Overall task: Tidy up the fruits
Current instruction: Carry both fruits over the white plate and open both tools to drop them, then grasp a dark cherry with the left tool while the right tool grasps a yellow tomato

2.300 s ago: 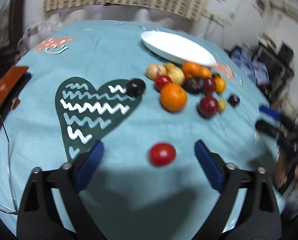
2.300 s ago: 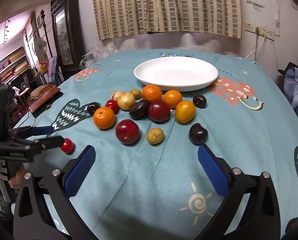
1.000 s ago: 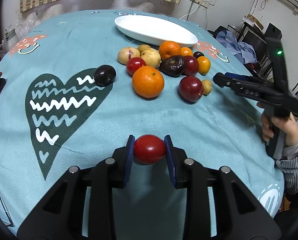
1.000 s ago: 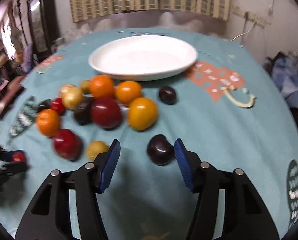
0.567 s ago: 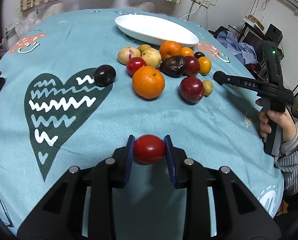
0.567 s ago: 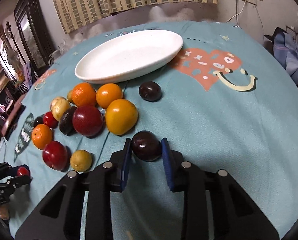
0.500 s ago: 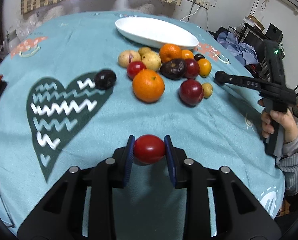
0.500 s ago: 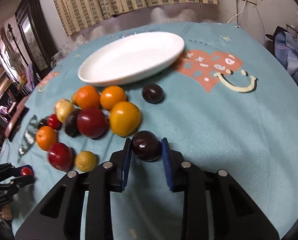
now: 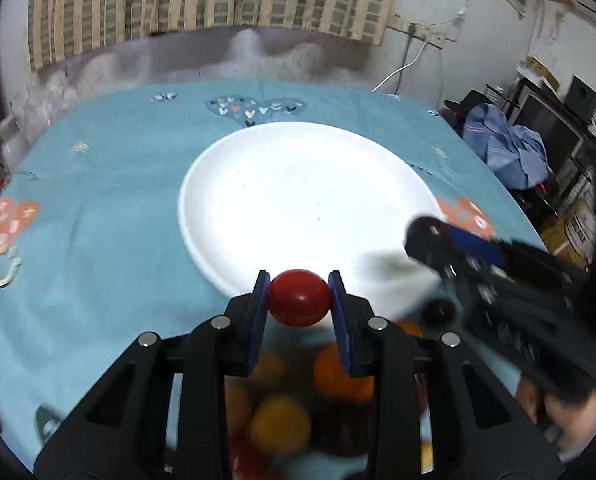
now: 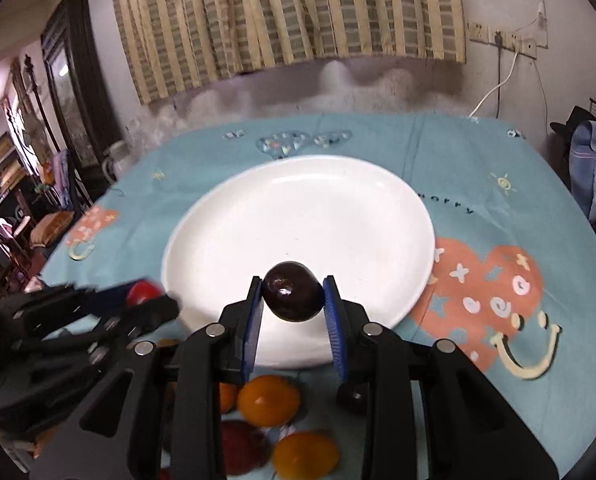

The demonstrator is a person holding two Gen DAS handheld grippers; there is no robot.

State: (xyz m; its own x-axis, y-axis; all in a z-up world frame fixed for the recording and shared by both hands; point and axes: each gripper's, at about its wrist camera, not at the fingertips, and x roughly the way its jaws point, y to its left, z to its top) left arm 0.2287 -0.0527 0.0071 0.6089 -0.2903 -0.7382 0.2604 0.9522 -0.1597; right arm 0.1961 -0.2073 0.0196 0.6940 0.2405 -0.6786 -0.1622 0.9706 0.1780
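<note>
My left gripper (image 9: 299,298) is shut on a small red fruit (image 9: 299,297) and holds it above the near rim of the empty white plate (image 9: 298,200). My right gripper (image 10: 293,298) is shut on a dark purple plum (image 10: 293,297) over the plate's near part (image 10: 298,220). The right gripper also shows in the left wrist view (image 9: 450,244) at the plate's right rim. The left gripper with its red fruit shows in the right wrist view (image 10: 138,296) at the plate's left rim. Several oranges (image 10: 268,400) and other fruits (image 9: 282,424) lie on the cloth below the grippers.
A teal printed tablecloth (image 10: 498,280) covers the round table. A dark plum (image 10: 352,396) lies beside the plate's near edge. A wall and striped curtain (image 10: 290,20) stand behind the table. Clothes and furniture (image 9: 510,148) crowd the right side.
Both grippers have lifted their fruits off the cloth and carried them forward over the fruit pile to the white plate. Both stay shut on their fruits.
</note>
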